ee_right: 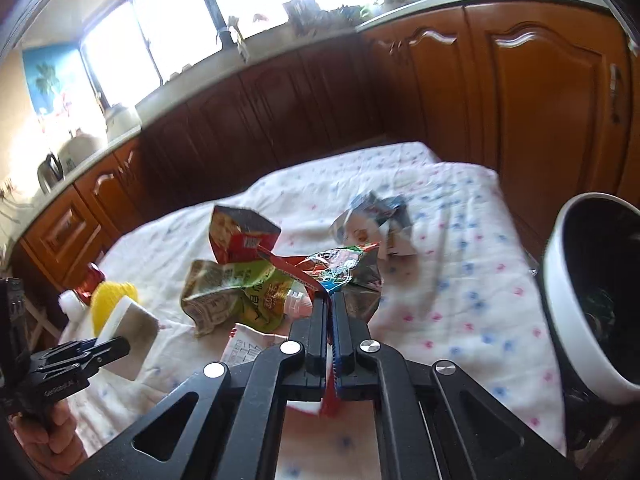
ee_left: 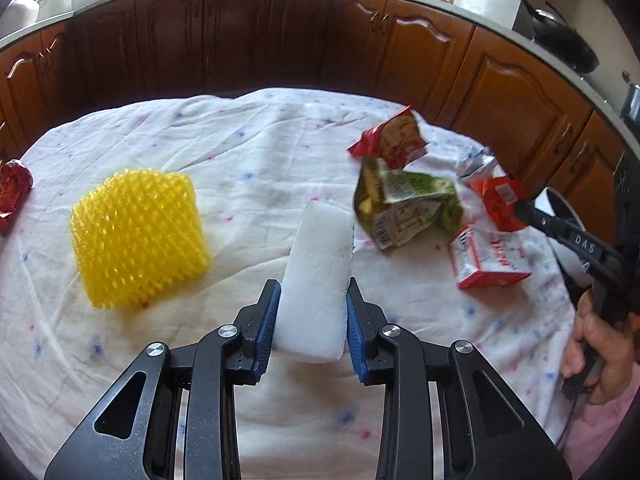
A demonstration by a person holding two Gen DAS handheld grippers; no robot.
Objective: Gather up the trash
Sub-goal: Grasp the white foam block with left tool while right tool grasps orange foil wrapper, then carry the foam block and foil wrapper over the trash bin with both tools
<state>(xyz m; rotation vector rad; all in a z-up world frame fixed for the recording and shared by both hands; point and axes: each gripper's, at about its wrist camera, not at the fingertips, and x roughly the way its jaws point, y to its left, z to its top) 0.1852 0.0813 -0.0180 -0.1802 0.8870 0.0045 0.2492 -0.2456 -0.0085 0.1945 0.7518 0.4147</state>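
On a cloth-covered tabletop (ee_left: 248, 152) beside brown kitchen cabinets (ee_left: 400, 52): left gripper (ee_left: 313, 312) clamped on a white foam block (ee_left: 316, 276), blue pads pressing both long sides; right gripper (ee_right: 330, 308) pinched together on a red snack wrapper (ee_right: 304, 276), lifted clear of the cloth; just beyond, a crumpled green pouch (ee_left: 404, 204), a red-and-tan packet (ee_left: 394, 138) and a small red-and-white carton (ee_left: 486, 260) heaped close together; yellow foam netting (ee_left: 138, 234) well apart to the left; red foil wrapper (ee_left: 12, 192) at the far left edge; white-rimmed bin (ee_right: 592, 292) with dark liner at the cloth's right side.
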